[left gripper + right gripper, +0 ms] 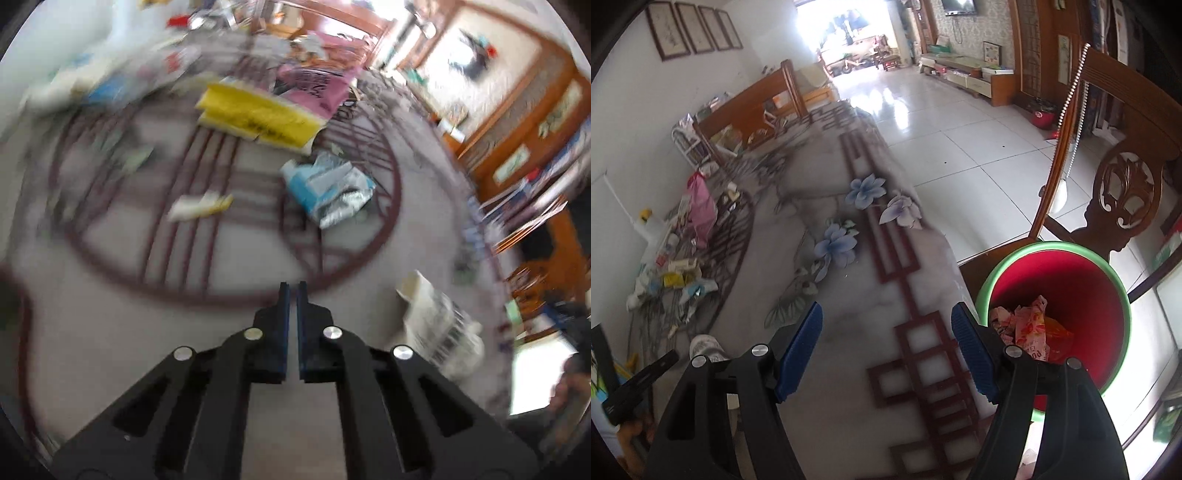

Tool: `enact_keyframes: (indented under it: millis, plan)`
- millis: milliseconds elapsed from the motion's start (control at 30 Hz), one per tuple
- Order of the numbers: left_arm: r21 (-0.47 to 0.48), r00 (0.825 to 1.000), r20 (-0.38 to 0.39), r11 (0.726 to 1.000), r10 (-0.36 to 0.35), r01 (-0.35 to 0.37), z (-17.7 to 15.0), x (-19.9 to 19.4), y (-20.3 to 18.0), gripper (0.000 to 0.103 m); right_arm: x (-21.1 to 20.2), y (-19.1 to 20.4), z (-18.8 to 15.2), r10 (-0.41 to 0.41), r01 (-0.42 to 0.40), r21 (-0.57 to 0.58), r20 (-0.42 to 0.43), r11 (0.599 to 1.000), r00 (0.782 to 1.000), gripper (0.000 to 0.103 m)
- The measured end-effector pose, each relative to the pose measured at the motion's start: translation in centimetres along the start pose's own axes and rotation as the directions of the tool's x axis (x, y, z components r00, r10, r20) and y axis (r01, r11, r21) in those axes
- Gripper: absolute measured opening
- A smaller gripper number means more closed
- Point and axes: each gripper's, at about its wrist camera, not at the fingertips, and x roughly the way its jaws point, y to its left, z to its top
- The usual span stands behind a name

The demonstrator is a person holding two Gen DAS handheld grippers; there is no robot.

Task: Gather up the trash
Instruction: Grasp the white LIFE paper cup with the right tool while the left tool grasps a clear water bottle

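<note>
The right gripper (pixel 886 350) hung with jaws wide apart and empty beside the red, green-rimmed plastic bin (pixel 1108 295) holding crumpled wrappers. The left gripper (pixel 291 291), jaws nearly together and empty, faced the blue-and-silver foil packet (pixel 328 192) mid-worktop; fetching it likely came next, which called for opening first.

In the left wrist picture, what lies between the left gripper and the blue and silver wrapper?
In the left wrist view, only bare tabletop with its dark red line pattern lies between the left gripper and the blue and silver wrapper. The picture is blurred.
</note>
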Motion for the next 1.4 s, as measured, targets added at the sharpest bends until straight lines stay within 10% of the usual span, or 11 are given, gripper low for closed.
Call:
enact_keyframes:
  millis: [267, 500, 667, 867, 1067, 1233, 1400]
  plan:
    - [-0.090, 0.999, 0.035, 0.996, -0.011, 0.014, -4.8, -3.3, 2.8, 0.003, 0.4, 2.1, -0.5, 0.040, -0.040, -0.059, -0.015, 0.997, 0.999, 0.070]
    - [-0.033, 0.998, 0.004, 0.998, -0.060, 0.060, -4.8, -2.4, 1.5, 0.004, 1.5, 8.4, -2.0, 0.246, -0.262, -0.150, -0.116, 0.953, 0.962, 0.070]
    - [-0.051, 0.996, 0.033, 0.995, -0.087, 0.089, -4.5, -2.8, 1.8, 0.041, 2.5, 15.2, -3.0, 0.276, -0.315, -0.356, -0.156, 0.880, 0.948, 0.081]
    - [-0.121, 0.995, 0.055, 0.988, -0.085, 0.091, -4.1, -3.0, 3.2, 0.052, 6.2, 20.2, -6.0, 0.178, -0.294, -0.549, -0.256, 0.782, 0.950, 0.082]
    - [-0.171, 0.994, 0.084, 0.982, -0.067, 0.081, -3.9, -3.6, 4.1, 0.063, 6.7, 20.0, -7.3, 0.115, -0.245, -0.608, -0.246, 0.755, 0.962, 0.051]
    - [-0.192, 0.985, 0.173, 0.981, 0.021, 0.013, 0.0, -5.8, 5.1, 0.084, 6.7, 19.1, -6.5, 0.173, -0.309, -0.518, -0.295, 0.798, 0.940, 0.046]
    - [-0.105, 0.946, 0.226, 0.971, 0.234, -0.216, 10.7, -3.8, 6.2, 0.086, 6.4, 18.8, -6.3, 0.225, -0.365, -0.434, -0.340, 0.824, 0.913, 0.046]
